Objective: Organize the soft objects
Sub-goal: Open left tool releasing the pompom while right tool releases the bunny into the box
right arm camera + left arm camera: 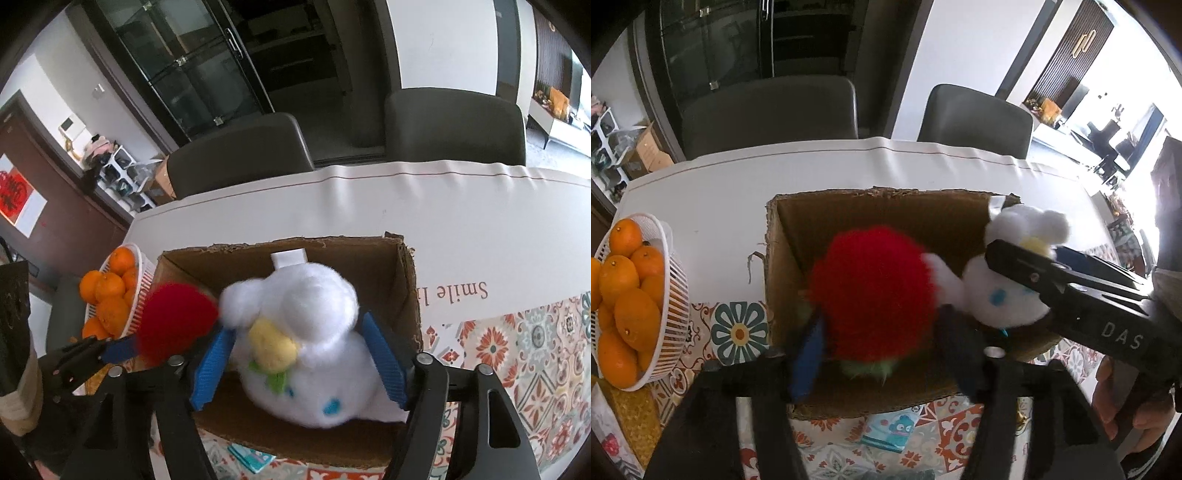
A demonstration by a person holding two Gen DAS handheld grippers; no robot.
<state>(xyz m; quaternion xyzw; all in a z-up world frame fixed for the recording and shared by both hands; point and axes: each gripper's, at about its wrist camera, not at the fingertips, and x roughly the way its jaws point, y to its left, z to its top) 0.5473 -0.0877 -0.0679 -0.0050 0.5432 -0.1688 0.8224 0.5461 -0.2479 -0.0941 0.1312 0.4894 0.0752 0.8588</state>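
Dining table (461,206) holds cardboard box (280,247); my left gripper (875,332) clamps red plush (873,291), right gripper (299,354) clamps white plush (310,350), both over box. Risk: toys collide, one snags box rim on release.

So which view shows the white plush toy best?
The right wrist view: the white plush toy fills the centre between the right gripper jaws, over the cardboard box. The left wrist view shows it only at the side, partly hidden by the right gripper.
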